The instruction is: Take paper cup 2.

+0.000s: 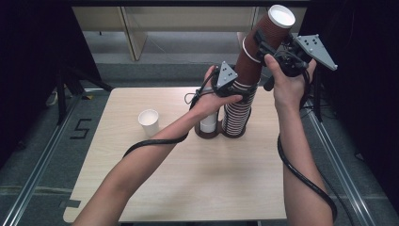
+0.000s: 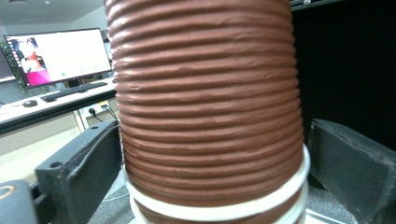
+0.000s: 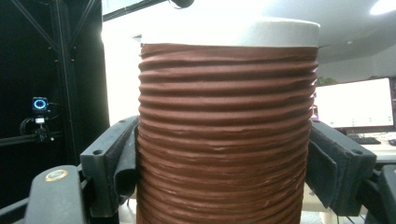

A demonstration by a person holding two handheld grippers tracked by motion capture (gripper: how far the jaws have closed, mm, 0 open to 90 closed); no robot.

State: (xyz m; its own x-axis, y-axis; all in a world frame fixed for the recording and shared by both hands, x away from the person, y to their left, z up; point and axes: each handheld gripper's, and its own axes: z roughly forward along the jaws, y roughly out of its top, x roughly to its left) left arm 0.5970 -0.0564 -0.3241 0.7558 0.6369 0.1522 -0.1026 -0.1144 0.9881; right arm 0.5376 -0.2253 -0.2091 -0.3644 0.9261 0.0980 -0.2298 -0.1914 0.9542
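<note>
A tall stack of ribbed brown paper cups (image 1: 237,113) stands in a dark holder (image 1: 207,135) at the table's far middle. Its upper cups (image 1: 263,37) are lifted and lean to the right, with a white rim on top. My right gripper (image 1: 262,46) is shut on this upper section, and both pads press the ribbed wall (image 3: 224,140). My left gripper (image 1: 239,94) sits lower, around the brown cups (image 2: 205,116) just above a white rim. Its left pad (image 2: 100,158) touches the wall, while a gap shows at the right pad (image 2: 345,163).
A single white cup (image 1: 148,121) stands upright on the left of the wooden table (image 1: 188,179). Another white cup (image 1: 208,123) sits in the holder's left slot, close beside my left hand. Metal rails run along both sides of the table.
</note>
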